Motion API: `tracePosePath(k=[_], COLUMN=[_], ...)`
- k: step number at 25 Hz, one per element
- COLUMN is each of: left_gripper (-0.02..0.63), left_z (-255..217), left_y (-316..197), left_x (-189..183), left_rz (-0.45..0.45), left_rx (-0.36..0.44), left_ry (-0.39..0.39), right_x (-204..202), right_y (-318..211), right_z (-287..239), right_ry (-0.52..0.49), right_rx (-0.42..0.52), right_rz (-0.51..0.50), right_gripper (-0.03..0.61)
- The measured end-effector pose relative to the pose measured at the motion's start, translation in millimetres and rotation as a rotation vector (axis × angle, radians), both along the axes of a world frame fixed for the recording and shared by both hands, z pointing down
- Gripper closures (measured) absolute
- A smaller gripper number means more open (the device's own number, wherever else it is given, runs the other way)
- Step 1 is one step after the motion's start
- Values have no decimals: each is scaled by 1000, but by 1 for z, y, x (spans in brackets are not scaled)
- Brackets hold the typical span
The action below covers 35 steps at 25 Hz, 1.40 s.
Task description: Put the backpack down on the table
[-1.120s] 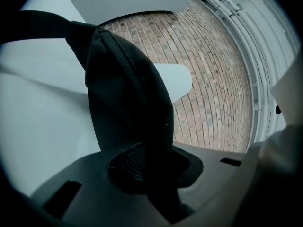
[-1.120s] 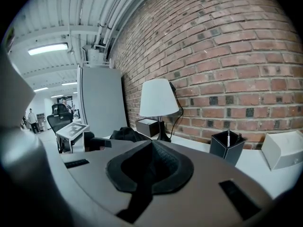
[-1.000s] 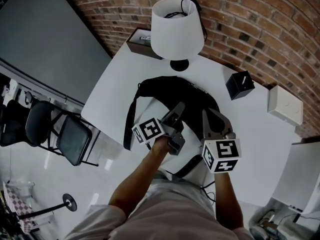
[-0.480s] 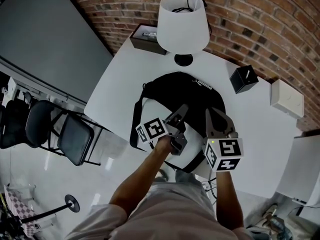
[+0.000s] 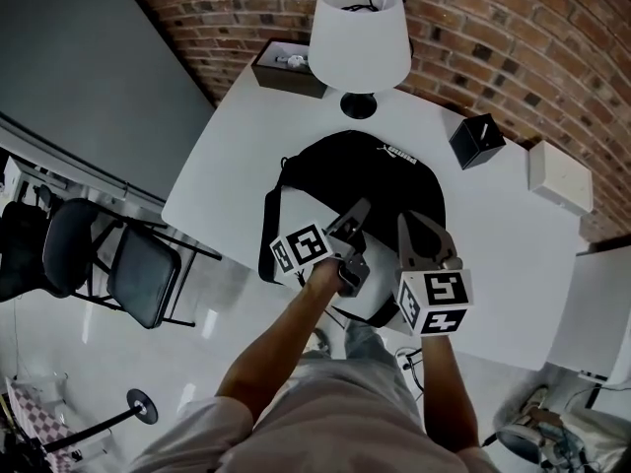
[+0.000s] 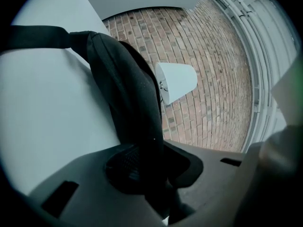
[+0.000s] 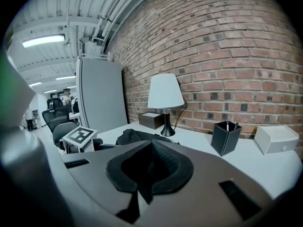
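Observation:
The black backpack (image 5: 367,170) lies on the white table (image 5: 232,161), and one strap (image 5: 268,244) hangs over the near edge. My left gripper (image 5: 355,217) is at the pack's near side, shut on its black fabric (image 6: 124,89), which runs up from between the jaws (image 6: 151,174). Just to the right, my right gripper (image 5: 414,230) hovers over the pack's near right corner. Its pads are together (image 7: 150,171) with nothing seen between them. In the right gripper view the backpack (image 7: 135,136) shows beyond the jaws.
A white lamp (image 5: 360,33) stands behind the pack, with a dark open box (image 5: 286,65) to its left. A black pen holder (image 5: 476,141) and a white box (image 5: 560,177) sit at the right by the brick wall. Black chairs (image 5: 143,274) stand left of the table.
Both grippers have moved a little forward over the table, the left one lower with the backpack still in its jaws. The pack now sits flatter and farther onto the tabletop.

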<state>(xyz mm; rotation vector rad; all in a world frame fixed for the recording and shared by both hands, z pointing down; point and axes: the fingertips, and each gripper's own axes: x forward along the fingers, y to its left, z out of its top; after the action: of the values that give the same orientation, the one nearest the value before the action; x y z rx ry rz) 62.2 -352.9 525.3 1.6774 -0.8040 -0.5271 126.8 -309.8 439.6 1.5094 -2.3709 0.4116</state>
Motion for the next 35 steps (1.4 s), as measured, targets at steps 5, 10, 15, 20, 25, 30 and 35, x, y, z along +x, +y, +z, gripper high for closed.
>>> tracePosePath(k=[5,10,15,20,25,30,35], left_gripper=[545,528,508,479,477,477,462], left_z=[6,10,12,14,16,21,24], left_y=[5,10,18,26,37,49,61], left_x=[-1,-5,-5,-7,-11,-13,-17], left_rz=[8,19,40,57,74,81,84], left_rx=[-2,-2,-3,-7,-16,-29,-34], left_ry=[10,9,-7,-31,-46,-50,-55], right_x=[-8,-15,-17,-21,-24,-24,-24], right_y=[9,18,25,34,44,58,71], right_z=[7,12,17,18,17,17,18], right_ry=[5,6,6,3,0,-1,-3], right_rx=[-17,-30,-38,-37,-32,-29,-28], right_rz=[0,4,5,7,18,26,36], right_gripper=[578,578,578,578,578,578,578])
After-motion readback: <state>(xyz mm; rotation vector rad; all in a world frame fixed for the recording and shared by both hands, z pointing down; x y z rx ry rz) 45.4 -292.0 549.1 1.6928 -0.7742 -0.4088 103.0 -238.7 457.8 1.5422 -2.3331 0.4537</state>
